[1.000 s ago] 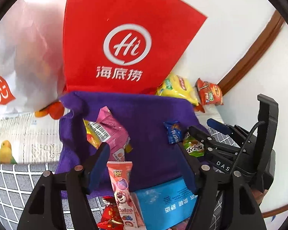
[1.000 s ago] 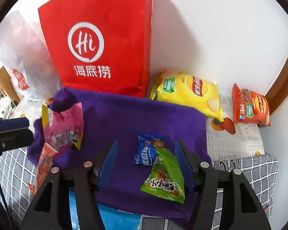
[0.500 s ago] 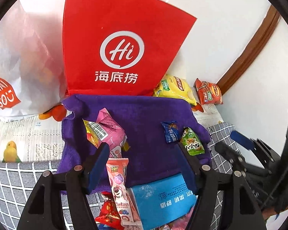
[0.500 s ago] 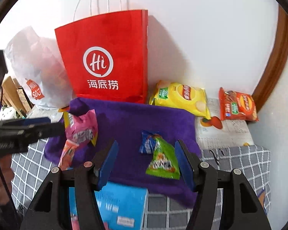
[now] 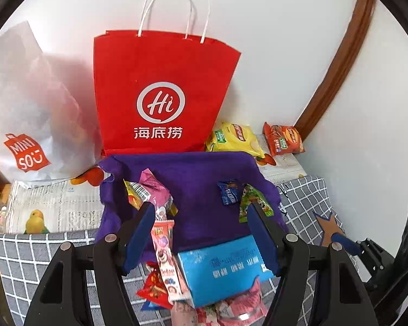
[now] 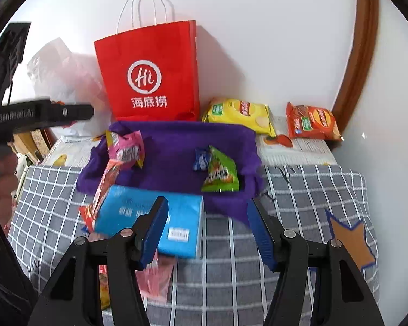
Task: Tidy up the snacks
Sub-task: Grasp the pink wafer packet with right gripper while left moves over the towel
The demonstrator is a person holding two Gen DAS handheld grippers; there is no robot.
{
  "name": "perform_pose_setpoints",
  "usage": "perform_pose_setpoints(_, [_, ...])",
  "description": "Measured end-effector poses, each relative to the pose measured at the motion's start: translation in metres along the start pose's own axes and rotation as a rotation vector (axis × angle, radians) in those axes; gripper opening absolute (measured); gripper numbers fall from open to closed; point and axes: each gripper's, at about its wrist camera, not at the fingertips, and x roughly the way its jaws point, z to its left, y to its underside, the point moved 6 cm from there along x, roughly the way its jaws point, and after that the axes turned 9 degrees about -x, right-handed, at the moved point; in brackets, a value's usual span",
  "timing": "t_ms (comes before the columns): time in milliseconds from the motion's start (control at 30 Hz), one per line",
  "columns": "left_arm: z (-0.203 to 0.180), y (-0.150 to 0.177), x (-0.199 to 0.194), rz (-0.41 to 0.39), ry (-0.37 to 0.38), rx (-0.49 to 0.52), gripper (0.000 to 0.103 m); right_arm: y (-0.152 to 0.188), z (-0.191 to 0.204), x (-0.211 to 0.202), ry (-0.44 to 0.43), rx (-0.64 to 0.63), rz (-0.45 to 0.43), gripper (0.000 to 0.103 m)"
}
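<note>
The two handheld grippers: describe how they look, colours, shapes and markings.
Both are black plastic frames with triangular cut-outs and silver pivot screws. The left gripper and the right gripper each carry two flat fingers faced with blue pads. Seen from the side in the right wrist view, the left one has a long black body with pale lettering, too blurred to read. A thin black cable runs beside it.

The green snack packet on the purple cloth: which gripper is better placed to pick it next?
Probably the right gripper: open, empty, the green snack packet just ahead of its fingers. The left gripper faces the pink snacks.
</note>
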Motion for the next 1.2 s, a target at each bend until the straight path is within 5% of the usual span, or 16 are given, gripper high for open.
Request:
perform_pose_setpoints(367, [0.044,0.059,-0.038,0.013,-0.107,-0.031,0.068,0.053,0.06,0.015,-0.162,-0.046,0.064,0.063])
perform_pose_setpoints(567, [0.072,0.091,-0.036,0.046,-0.135,-0.084,0.068,0.066,0.085,0.035,-0.173,-0.082,0.079,0.073])
perform_pose_setpoints(867, [0.094,0.124,-0.03,0.085,-0.142,-0.13,0.068,0.074,0.099,0.076,-0.219,-0.02,0.146,0.073])
perform_pose_setpoints(1200, [0.078,0.124,0.004,0.121,-0.061,-0.176,0.066,0.078,0.088,0.059,-0.284,-0.001,0.071,0.062])
